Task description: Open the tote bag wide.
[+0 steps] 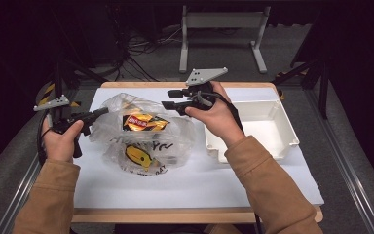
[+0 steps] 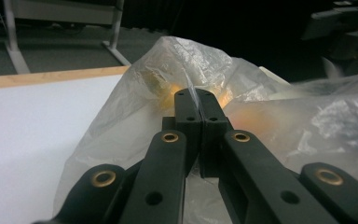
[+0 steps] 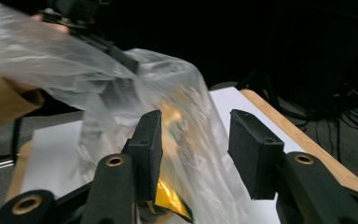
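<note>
Broad bare stretch of white table (image 1: 195,185) along the near edge, between the two sleeves. Narrower free strip along the far wooden edge, behind the left hand-held gripper (image 1: 102,111) and the right hand-held gripper (image 1: 171,99). At the right, a white bin (image 1: 272,141) standing on the table, its near corner close to the right forearm and its inside bare. Beyond the table, dark floor with cables and a grey metal stand (image 1: 222,34).

Clear plastic bag (image 1: 146,136) lying left of centre on the table, crumpled and filmy, well apart from the near edge and just beside the bin. Inside it, a yellow and red snack packet (image 1: 143,122) near the top and a yellow item (image 1: 139,156) lower down, with black printing on the film.

Left hand-held gripper clenched on a fold of the bag's upper left edge, jaws pressed together with the film pinched between them, the plastic pulled up into a peak (image 2: 186,60). Right hand-held gripper released, jaws standing apart, raised above the bag's far right part; in the right gripper view the film (image 3: 186,121) between the two pads, neither pad pressing on it.
</note>
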Motion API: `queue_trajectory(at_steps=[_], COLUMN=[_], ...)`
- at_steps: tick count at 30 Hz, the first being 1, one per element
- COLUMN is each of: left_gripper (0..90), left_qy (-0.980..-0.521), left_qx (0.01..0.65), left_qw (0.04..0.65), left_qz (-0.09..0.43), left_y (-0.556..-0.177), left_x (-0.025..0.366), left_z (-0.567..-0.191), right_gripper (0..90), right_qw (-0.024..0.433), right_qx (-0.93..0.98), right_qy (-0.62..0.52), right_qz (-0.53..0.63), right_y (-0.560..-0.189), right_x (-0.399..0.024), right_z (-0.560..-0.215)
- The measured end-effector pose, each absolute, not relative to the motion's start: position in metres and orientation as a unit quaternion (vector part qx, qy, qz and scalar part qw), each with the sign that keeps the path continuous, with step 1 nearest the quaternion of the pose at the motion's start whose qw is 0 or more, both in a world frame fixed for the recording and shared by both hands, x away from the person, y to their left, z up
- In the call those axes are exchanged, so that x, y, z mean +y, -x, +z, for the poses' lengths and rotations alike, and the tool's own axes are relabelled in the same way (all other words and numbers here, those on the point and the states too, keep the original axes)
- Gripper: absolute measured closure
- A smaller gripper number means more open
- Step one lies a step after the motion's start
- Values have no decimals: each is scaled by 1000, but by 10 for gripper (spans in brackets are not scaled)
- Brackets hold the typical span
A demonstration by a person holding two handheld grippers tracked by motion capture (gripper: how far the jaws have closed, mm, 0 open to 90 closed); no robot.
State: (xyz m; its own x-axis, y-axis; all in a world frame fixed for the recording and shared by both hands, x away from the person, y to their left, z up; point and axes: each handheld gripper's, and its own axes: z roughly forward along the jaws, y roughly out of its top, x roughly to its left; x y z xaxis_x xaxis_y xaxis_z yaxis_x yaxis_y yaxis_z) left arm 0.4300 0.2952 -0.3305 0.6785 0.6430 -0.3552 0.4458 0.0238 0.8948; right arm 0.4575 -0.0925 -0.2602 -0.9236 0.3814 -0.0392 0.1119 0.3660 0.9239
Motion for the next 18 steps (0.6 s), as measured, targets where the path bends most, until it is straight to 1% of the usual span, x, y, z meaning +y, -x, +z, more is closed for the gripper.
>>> queue_trajectory(at_steps=[3, 5, 7, 9, 13, 18], left_gripper=[891, 891, 891, 891, 891, 891], left_qy=[-686, -684, -684, -680, -676, -670], left_qx=[394, 397, 398, 400, 401, 400], left_qw=[606, 605, 604, 608, 611, 616], left_qz=[83, 88, 91, 92, 95, 102], left_y=[-431, -432, -432, -433, -433, -433], left_x=[293, 291, 290, 288, 286, 286], left_z=[-327, -326, -325, -324, -322, -319], right_gripper=[593, 636, 639, 675, 705, 727], right_qw=[122, 110, 103, 87, 76, 75], right_qx=[824, 831, 835, 845, 859, 870], right_qy=[-134, -124, -119, -110, -104, -105], right_qz=[537, 531, 527, 516, 496, 476], right_y=[-450, -446, -444, -441, -441, -443], right_x=[-85, -80, -77, -69, -59, -46], right_z=[-257, -258, -260, -266, -275, -283])
